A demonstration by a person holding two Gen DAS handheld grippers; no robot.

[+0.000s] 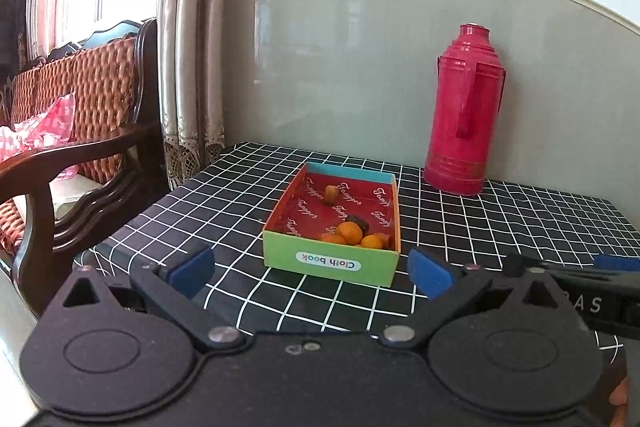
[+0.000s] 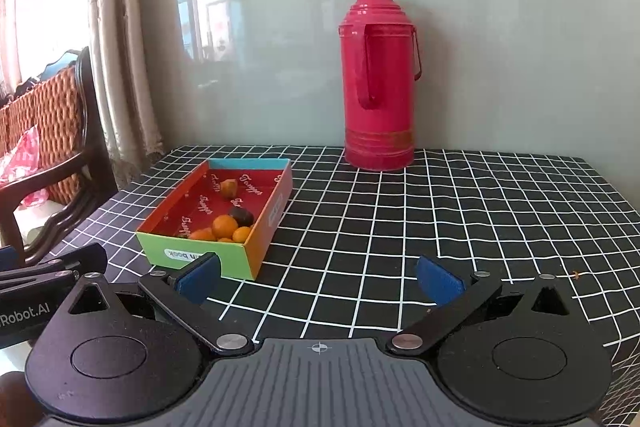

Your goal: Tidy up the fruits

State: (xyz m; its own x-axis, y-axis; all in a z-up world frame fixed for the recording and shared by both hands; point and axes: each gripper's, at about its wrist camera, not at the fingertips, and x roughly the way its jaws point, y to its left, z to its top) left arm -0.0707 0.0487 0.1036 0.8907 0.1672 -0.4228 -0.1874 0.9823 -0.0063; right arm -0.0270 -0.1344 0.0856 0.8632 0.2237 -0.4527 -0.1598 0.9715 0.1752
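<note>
A shallow cardboard box (image 1: 332, 263) with a green front and red lining sits on the checked tablecloth. Inside it lie several small oranges (image 1: 350, 231), a dark fruit (image 1: 358, 221) and one brownish fruit (image 1: 331, 194) near the back. The right wrist view shows the same box (image 2: 188, 255) at the left, with the oranges (image 2: 225, 226) in its near corner. My left gripper (image 1: 310, 273) hovers open just in front of the box, empty. My right gripper (image 2: 318, 281) is open and empty over bare cloth, to the right of the box.
A tall red thermos (image 1: 464, 111) stands at the back by the wall, right of the box (image 2: 380, 79). A wooden chair with a woven back (image 1: 76, 131) stands left of the table (image 1: 208, 187). The table's right half (image 2: 500, 219) is bare cloth.
</note>
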